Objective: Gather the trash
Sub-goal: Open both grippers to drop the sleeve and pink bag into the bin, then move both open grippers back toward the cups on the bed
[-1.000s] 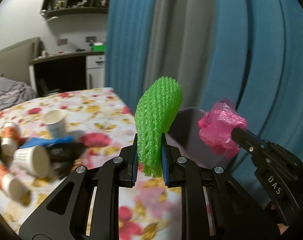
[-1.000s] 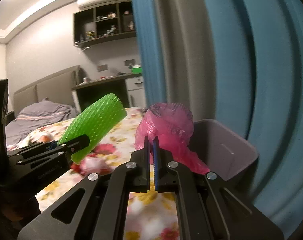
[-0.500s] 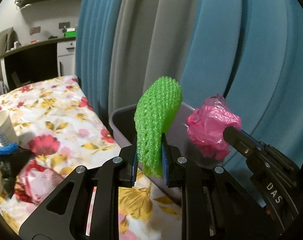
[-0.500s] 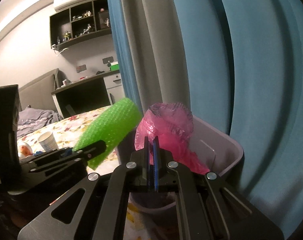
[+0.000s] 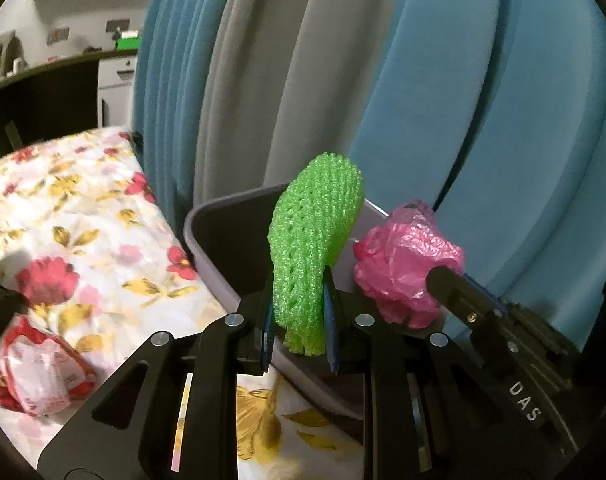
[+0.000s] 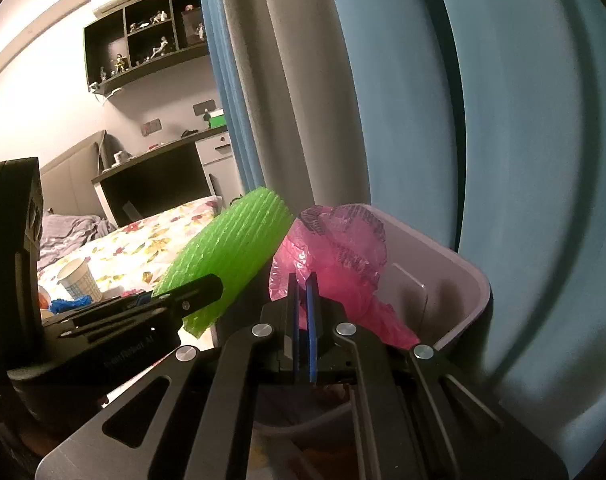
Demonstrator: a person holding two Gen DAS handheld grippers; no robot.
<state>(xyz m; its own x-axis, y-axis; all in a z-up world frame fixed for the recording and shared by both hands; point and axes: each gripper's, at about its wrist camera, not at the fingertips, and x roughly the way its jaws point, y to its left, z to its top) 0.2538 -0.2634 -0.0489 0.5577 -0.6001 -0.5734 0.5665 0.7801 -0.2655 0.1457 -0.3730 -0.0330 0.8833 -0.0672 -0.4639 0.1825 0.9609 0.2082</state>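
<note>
I have my left gripper [image 5: 299, 320] clamping the green foam net [image 5: 317, 248] and my right gripper [image 6: 301, 300] pinching the pink plastic bag [image 6: 335, 248], both apparently over the grey bin [image 6: 455, 276], so next I release.

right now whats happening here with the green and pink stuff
A person is clearing trash with a gripper in each hand. The left gripper is shut on a green foam net, and the right gripper is shut on a crumpled pink plastic bag. Both are held over the open grey bin beside the floral-covered table. Neither is released yet. More trash, including a paper cup, remains on the table.
</note>
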